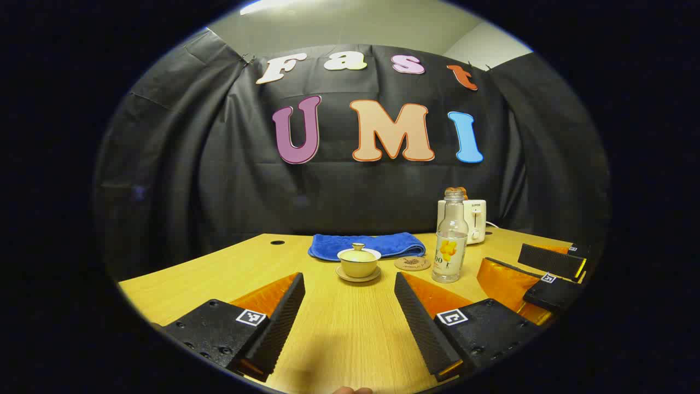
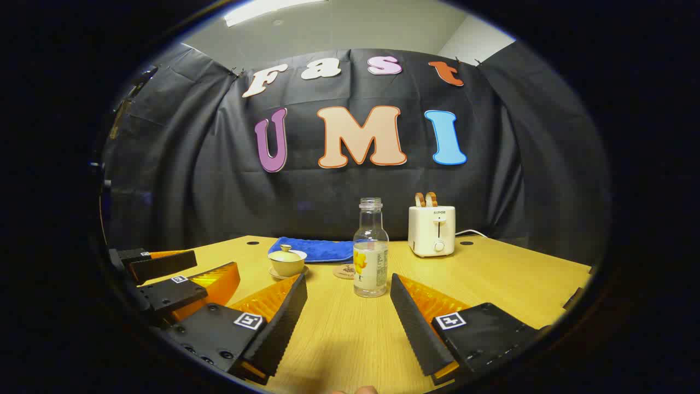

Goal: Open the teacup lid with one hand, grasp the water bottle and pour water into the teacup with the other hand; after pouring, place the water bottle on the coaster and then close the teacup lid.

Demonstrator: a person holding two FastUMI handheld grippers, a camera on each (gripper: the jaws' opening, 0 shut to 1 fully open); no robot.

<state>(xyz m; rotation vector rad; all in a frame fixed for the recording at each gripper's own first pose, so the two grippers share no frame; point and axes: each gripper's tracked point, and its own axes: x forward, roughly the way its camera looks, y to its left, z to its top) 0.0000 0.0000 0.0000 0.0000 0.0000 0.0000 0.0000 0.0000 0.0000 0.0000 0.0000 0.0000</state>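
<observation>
A cream teacup (image 1: 359,265) with its lid (image 1: 359,252) on stands on a saucer mid-table; I also see the teacup (image 2: 287,264) in the right gripper view. To its right lies a round cork coaster (image 1: 412,263), then an uncapped clear water bottle (image 1: 450,238) partly filled. The bottle (image 2: 371,251) stands straight ahead of my right gripper (image 2: 348,284), which is open and empty. My left gripper (image 1: 349,282) is open too, lined up with the teacup and short of it. Each gripper appears at the edge of the other's view.
A folded blue towel (image 1: 365,244) lies behind the teacup. A white toaster (image 2: 432,230) stands at the back right, its cord trailing to the right. The wooden table (image 2: 508,279) has open surface on its right side.
</observation>
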